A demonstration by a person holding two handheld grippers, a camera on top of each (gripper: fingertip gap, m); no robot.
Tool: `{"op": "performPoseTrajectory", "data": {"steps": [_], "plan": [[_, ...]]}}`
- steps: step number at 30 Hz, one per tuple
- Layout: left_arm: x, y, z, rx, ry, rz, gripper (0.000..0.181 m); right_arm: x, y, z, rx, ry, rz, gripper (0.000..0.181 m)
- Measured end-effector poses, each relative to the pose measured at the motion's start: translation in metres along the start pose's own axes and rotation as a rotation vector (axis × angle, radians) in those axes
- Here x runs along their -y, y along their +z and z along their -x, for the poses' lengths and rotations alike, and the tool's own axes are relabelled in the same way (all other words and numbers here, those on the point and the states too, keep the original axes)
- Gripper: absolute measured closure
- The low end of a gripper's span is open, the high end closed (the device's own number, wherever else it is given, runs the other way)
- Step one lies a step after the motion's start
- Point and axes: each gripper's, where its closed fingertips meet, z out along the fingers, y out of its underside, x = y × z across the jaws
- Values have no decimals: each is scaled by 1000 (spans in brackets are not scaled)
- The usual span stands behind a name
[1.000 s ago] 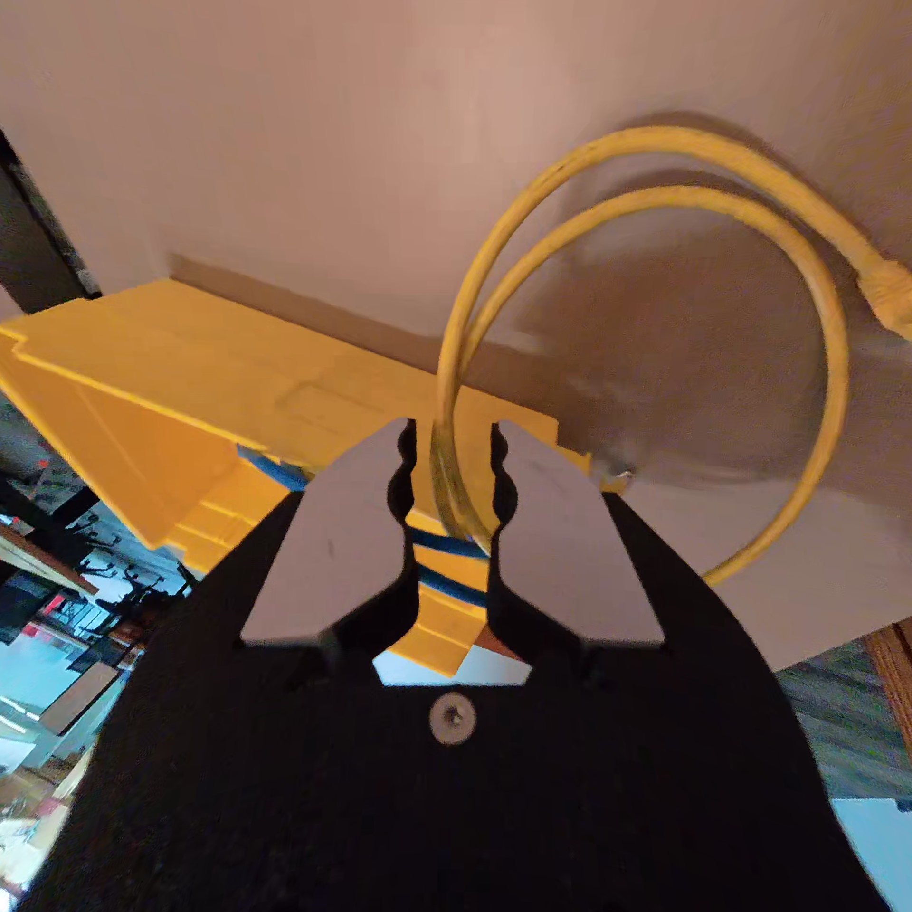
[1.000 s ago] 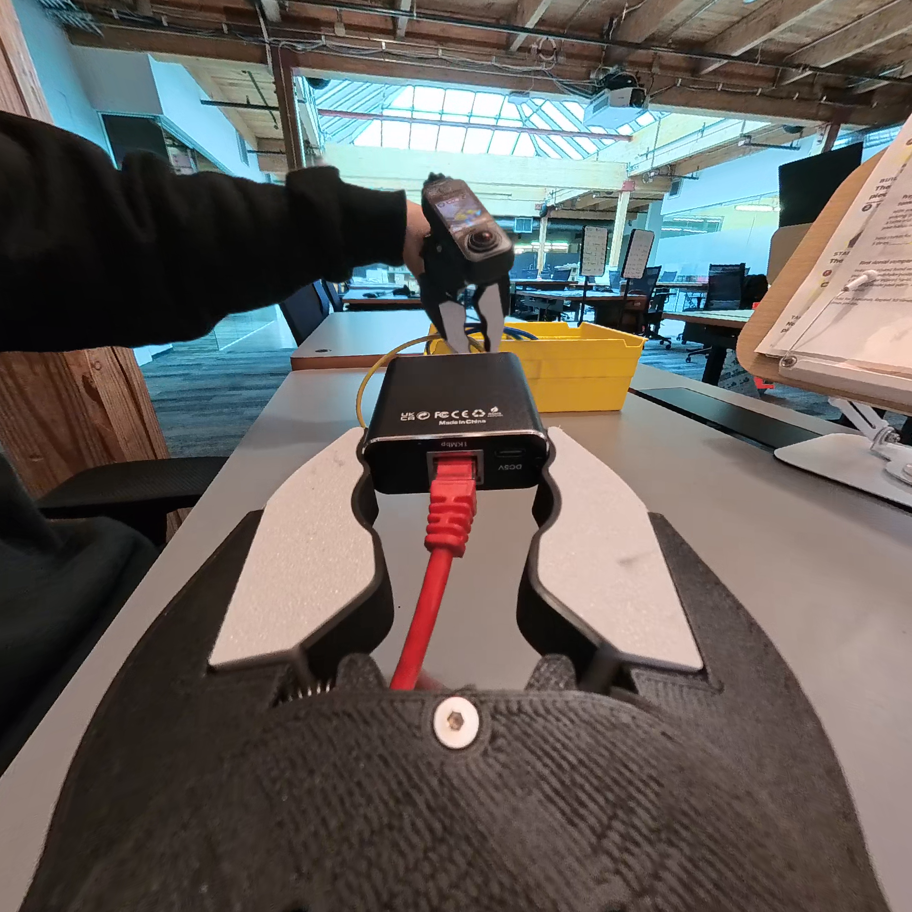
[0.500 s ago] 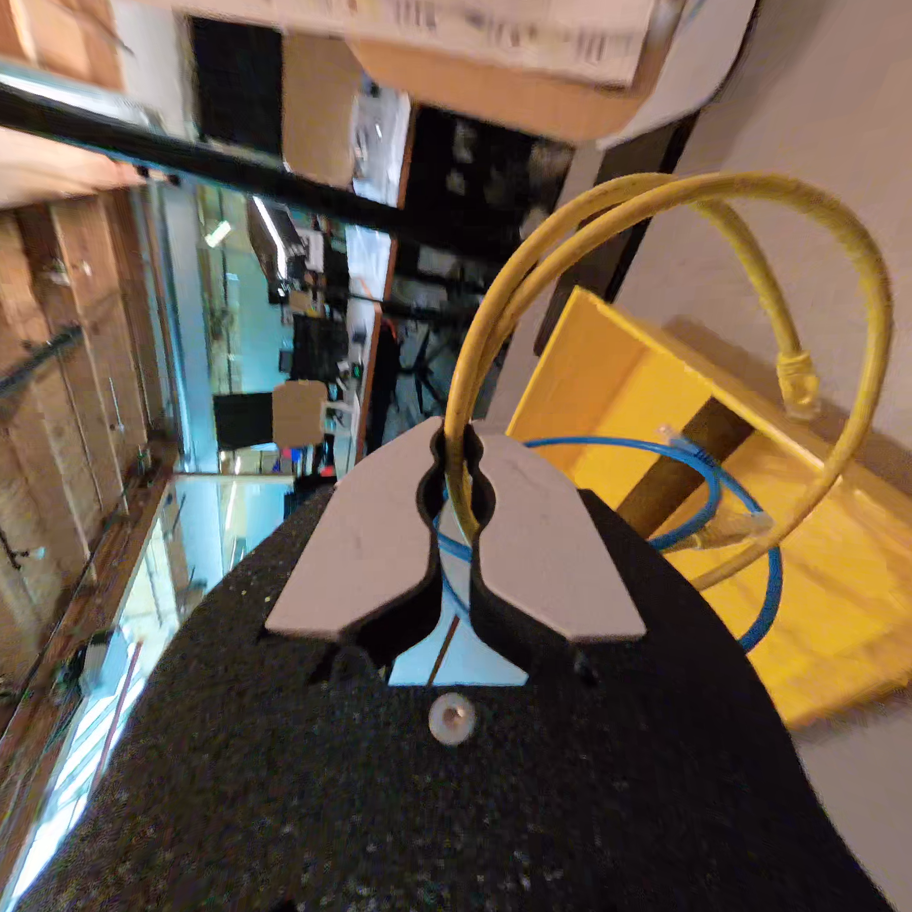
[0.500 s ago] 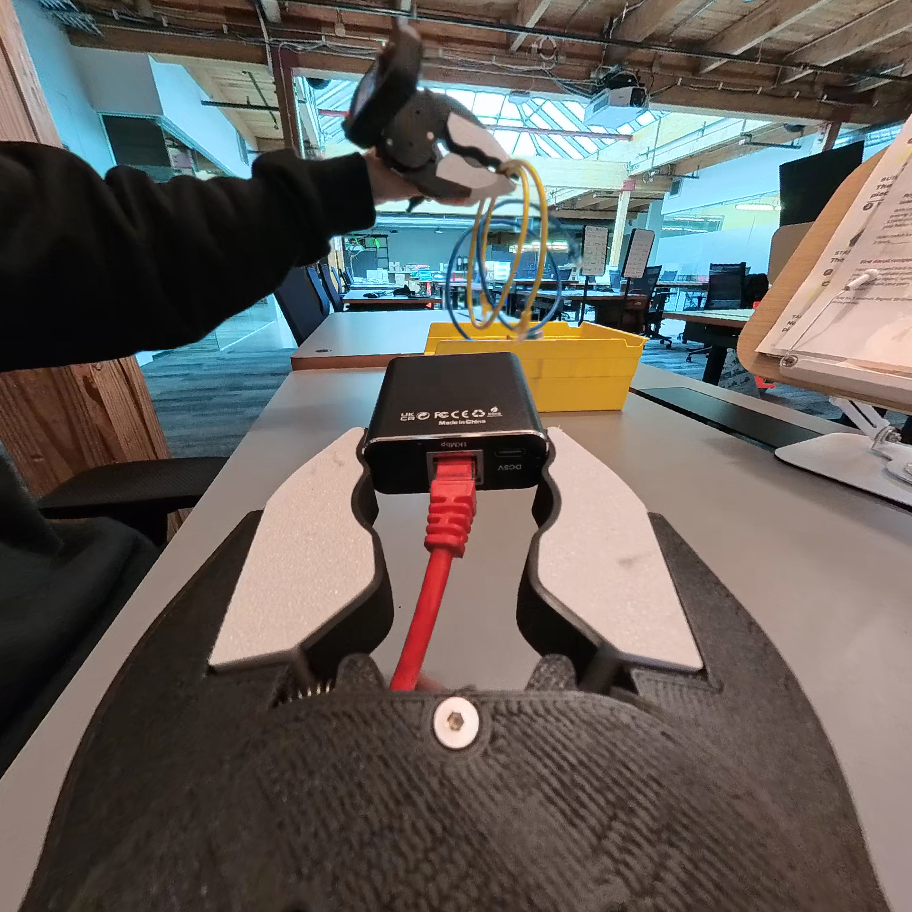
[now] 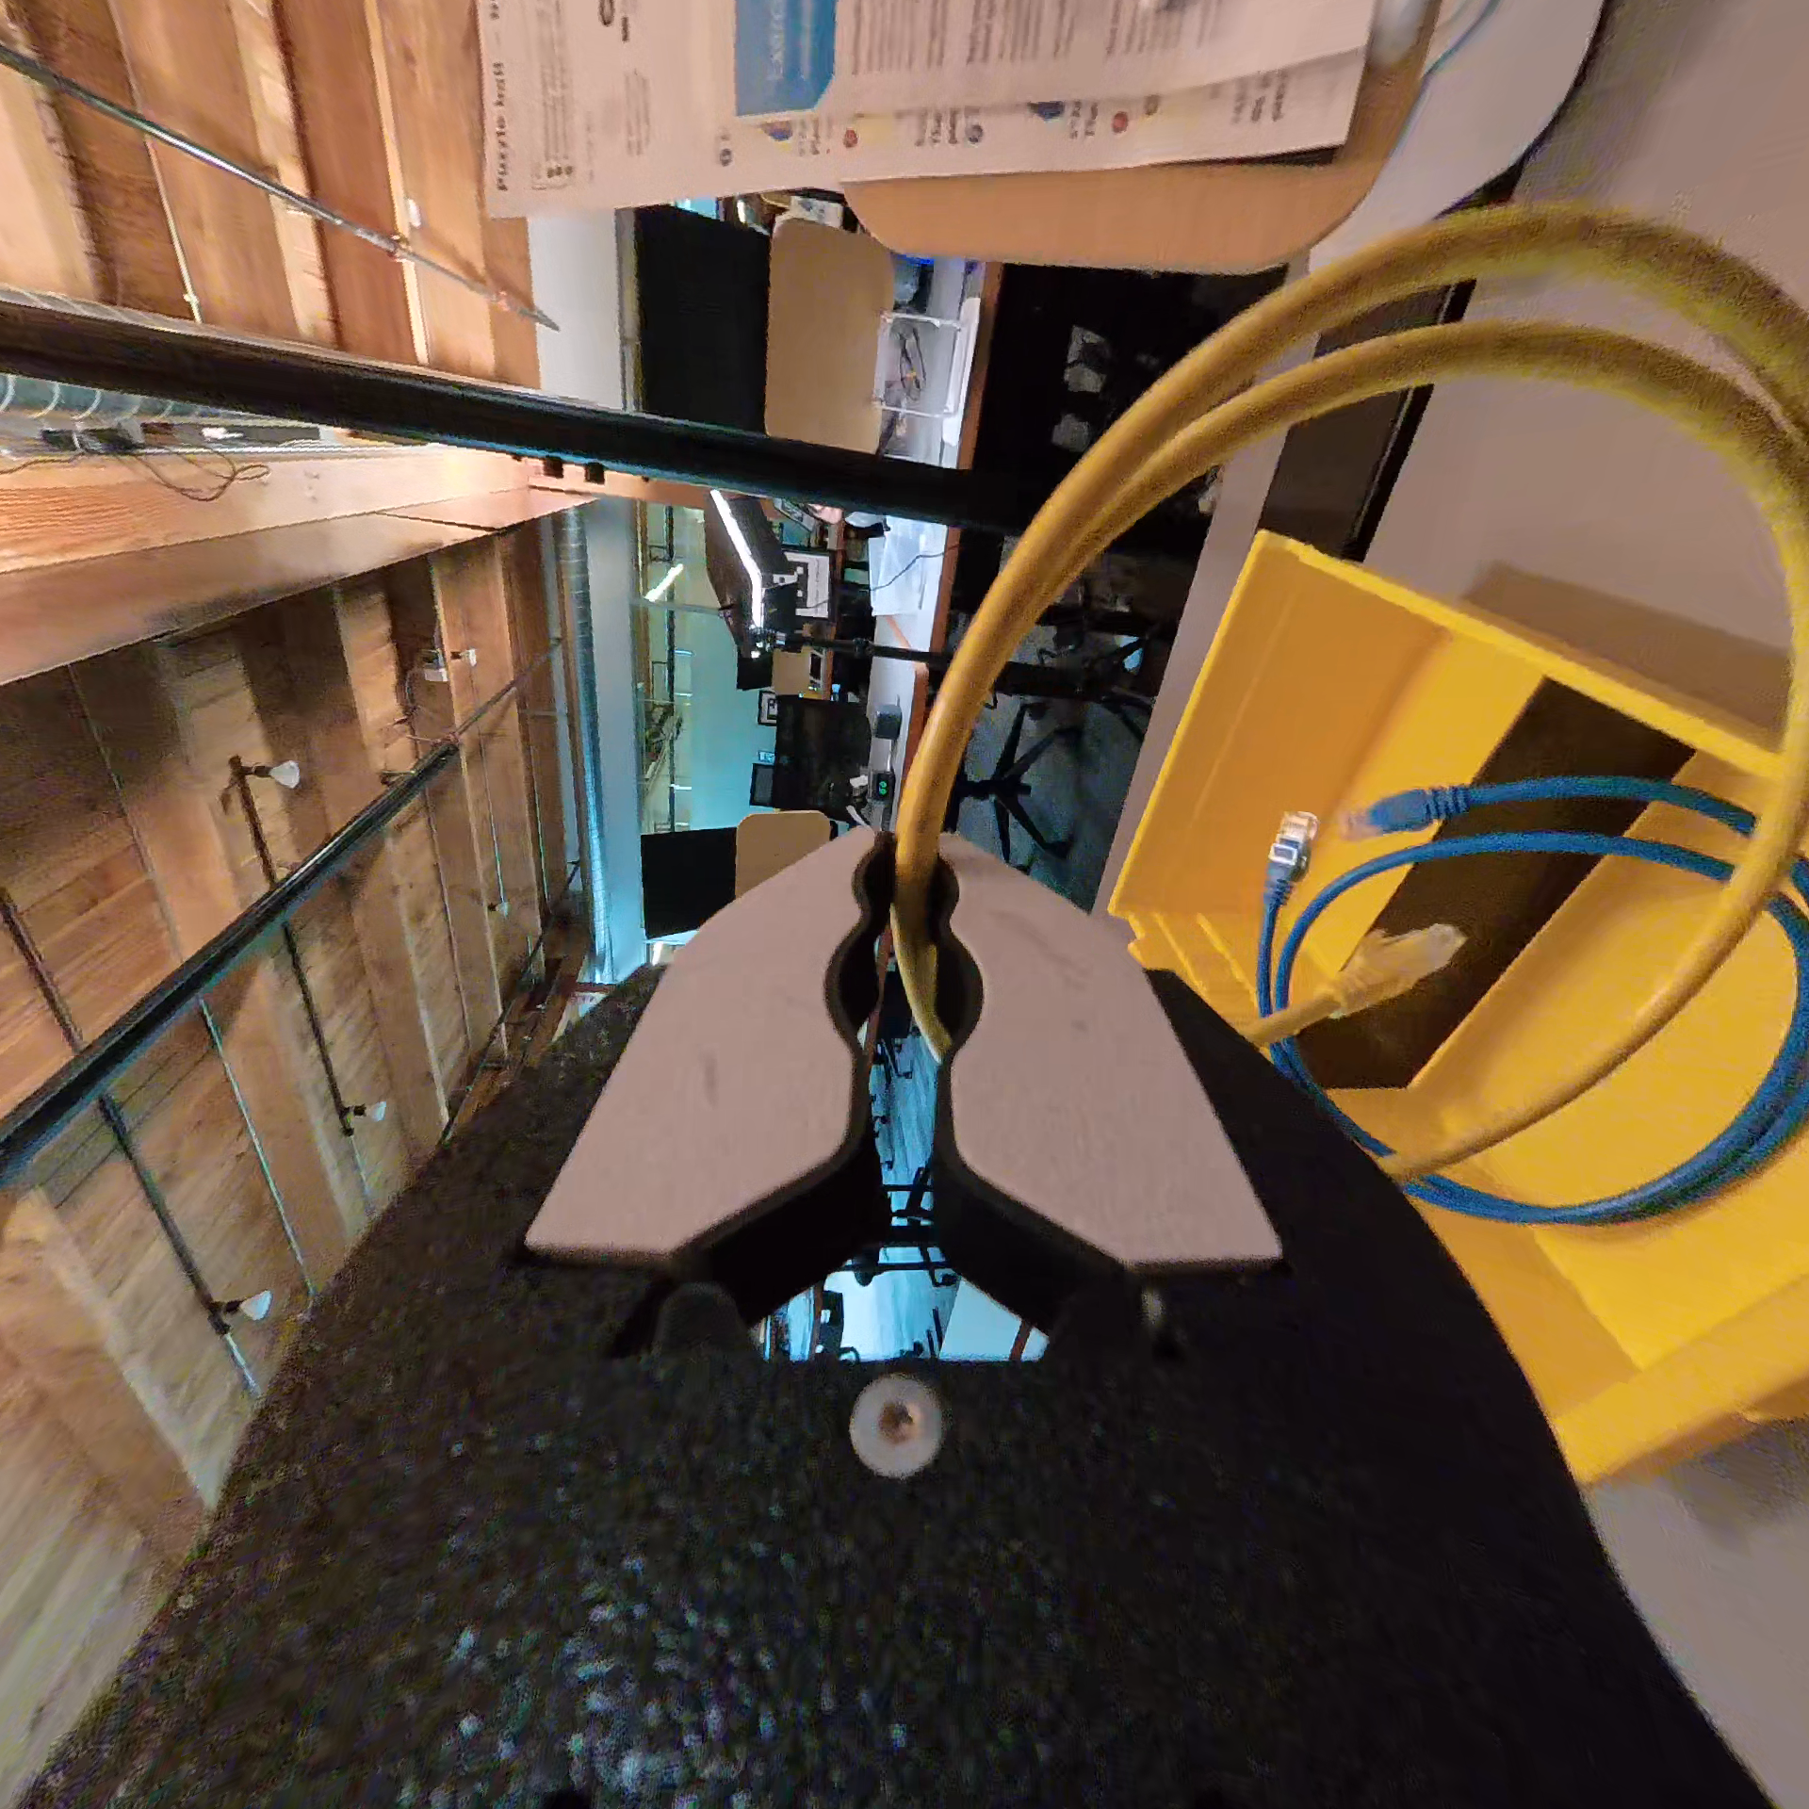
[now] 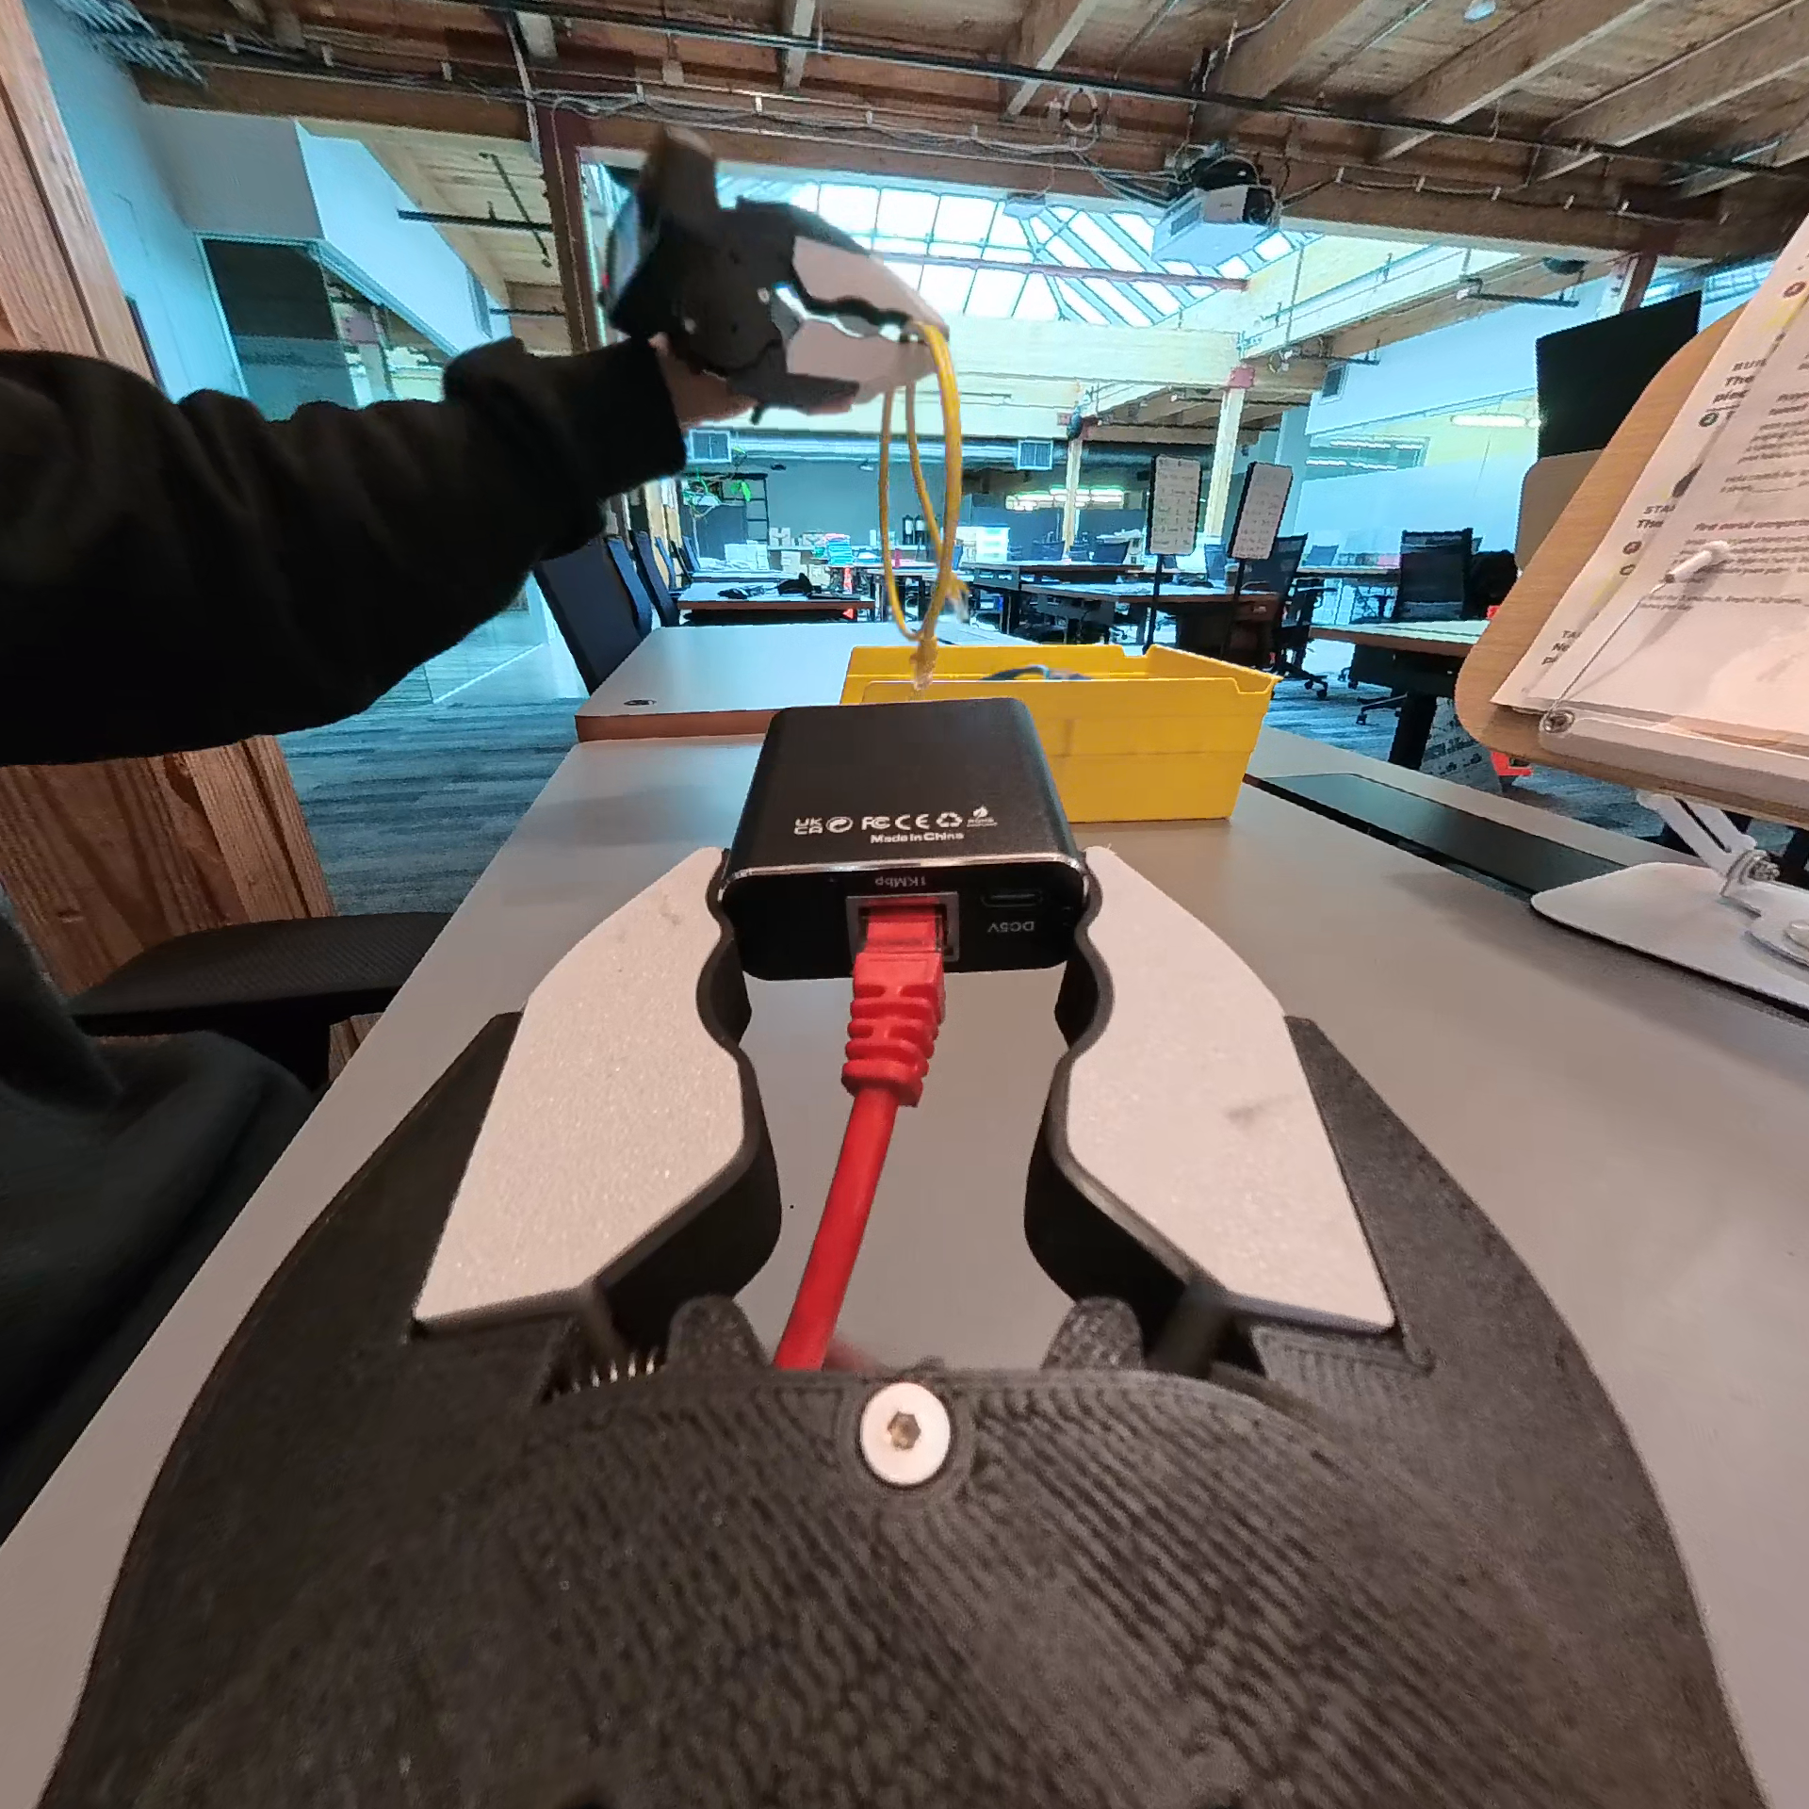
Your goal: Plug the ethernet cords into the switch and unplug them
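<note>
My right gripper [image 6: 905,861] is shut on the near end of the black switch [image 6: 901,773], which rests on the grey table [image 6: 1419,1028]. A red ethernet cord [image 6: 861,1175] is plugged into the switch's near port and runs back between my fingers. My left gripper [image 5: 905,861] is shut on a looped yellow ethernet cord [image 5: 1429,343]. In the right wrist view the left gripper [image 6: 901,328] is raised high, and the yellow cord [image 6: 945,470] dangles from it above the far end of the switch. A blue cord [image 5: 1566,1214] lies in the yellow bin [image 5: 1273,734].
The yellow bin [image 6: 1145,764] stands on the table just behind the switch. A wooden document stand [image 6: 1664,587] with papers is at the right. A person's black sleeve [image 6: 294,548] reaches in from the left. An office chair [image 6: 245,969] is beside the table's left edge.
My left gripper closed on the yellow cord at the table and lifted it high while turning. The blue cord rose with it, then dropped back into the bin. My right gripper and the switch stayed still.
</note>
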Motion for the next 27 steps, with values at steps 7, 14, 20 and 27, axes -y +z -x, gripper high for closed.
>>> {"op": "performPoseTrajectory", "data": {"steps": [7, 14, 20, 27], "plan": [[64, -28, 24, 128, -283, -72, 177, 4, -5, -6, -39, -7, -27, 120], [158, -64, -88, 261, -327, -244, 177, 19, -32, -27, -164, 4, -110, 120], [186, -97, -174, 139, -310, -355, 176, 13, -28, -24, -144, -14, -70, 120], [172, -115, -188, 38, -352, -394, 176, 34, -31, 7, 88, 61, -212, 119]]}}
